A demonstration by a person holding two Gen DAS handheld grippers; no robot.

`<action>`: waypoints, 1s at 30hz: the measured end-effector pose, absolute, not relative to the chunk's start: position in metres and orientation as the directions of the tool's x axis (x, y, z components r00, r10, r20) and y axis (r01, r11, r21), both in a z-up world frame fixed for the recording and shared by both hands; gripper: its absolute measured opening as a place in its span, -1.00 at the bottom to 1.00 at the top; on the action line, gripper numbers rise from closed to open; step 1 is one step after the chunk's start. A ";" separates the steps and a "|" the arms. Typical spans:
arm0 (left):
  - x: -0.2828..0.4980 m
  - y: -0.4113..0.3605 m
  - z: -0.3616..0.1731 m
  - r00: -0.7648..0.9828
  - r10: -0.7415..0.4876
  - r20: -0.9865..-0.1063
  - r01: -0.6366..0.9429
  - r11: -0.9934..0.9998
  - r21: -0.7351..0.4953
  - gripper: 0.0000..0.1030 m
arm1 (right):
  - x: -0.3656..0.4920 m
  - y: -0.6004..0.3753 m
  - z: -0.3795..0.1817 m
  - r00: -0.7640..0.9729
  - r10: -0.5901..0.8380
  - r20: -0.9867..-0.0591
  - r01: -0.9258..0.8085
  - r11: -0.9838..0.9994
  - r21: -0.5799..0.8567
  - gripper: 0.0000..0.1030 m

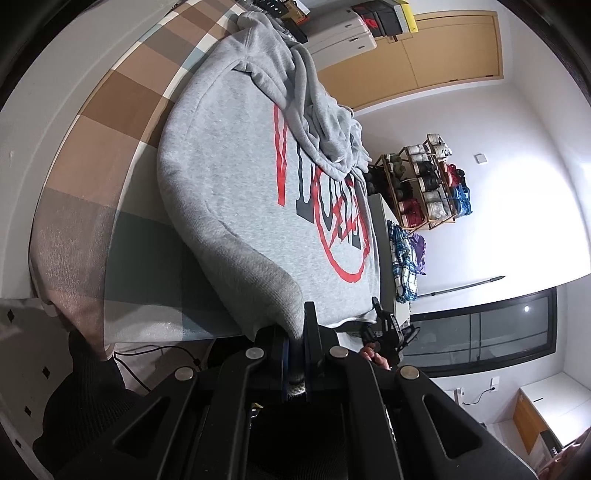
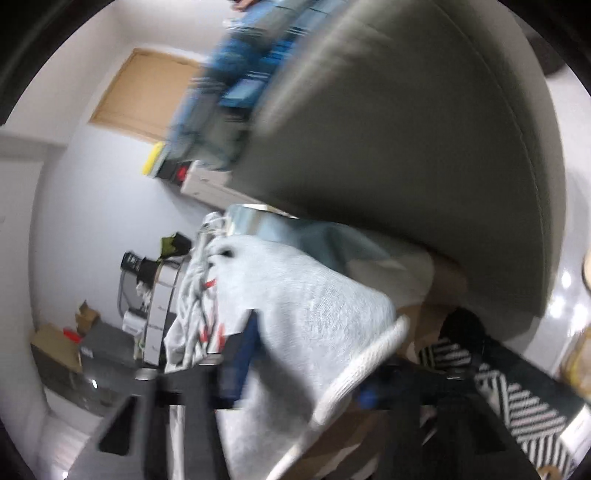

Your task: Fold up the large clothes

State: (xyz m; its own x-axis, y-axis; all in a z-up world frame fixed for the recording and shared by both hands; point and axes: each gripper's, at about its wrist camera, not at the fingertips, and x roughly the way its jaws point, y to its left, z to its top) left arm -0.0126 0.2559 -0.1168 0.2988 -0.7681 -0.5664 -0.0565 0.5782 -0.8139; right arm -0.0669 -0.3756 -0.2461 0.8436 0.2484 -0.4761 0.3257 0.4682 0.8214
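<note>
A grey hoodie (image 1: pixel 236 177) with red and black print lies spread on the checkered bed cover (image 1: pixel 122 107); its hood and a sleeve are bunched at the far end. My left gripper (image 1: pixel 295 350) is shut on the hoodie's near hem corner. My right gripper (image 1: pixel 384 325) shows at the hem's other corner in the left wrist view. In the blurred right wrist view the right gripper (image 2: pixel 306 354) has grey hoodie fabric (image 2: pixel 295 295) and its ribbed hem between the fingers.
A shoe rack (image 1: pixel 424 184) stands by the white wall. Plaid clothes (image 1: pixel 404 266) hang at the bed's far side. Boxes (image 1: pixel 343 29) sit near a wooden door. A grey cushion (image 2: pixel 406 129) looms over the right gripper.
</note>
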 end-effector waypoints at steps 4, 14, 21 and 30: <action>-0.009 0.261 -0.113 0.324 -0.774 -0.544 -0.060 0.557 -0.828 -0.98 | -0.071 -0.378 -0.235 0.845 0.250 -0.472 0.315 0.480 0.819 -0.63; 0.001 0.261 -0.121 0.340 -0.763 -0.549 -0.086 0.556 -0.827 -0.98 | -0.066 -0.368 -0.196 0.823 0.193 -0.534 0.326 0.609 0.723 -0.75; 0.001 0.263 -0.136 0.322 -0.738 -0.593 -0.148 0.579 -0.801 -0.98 | -0.061 -0.354 -0.176 0.813 0.193 -0.550 0.263 0.721 0.641 -0.76; 0.000 0.272 -0.152 0.279 -0.714 -0.643 -0.207 0.609 -0.766 -0.98 | -0.031 -0.345 -0.158 0.788 0.307 -0.533 0.154 0.740 0.655 -0.76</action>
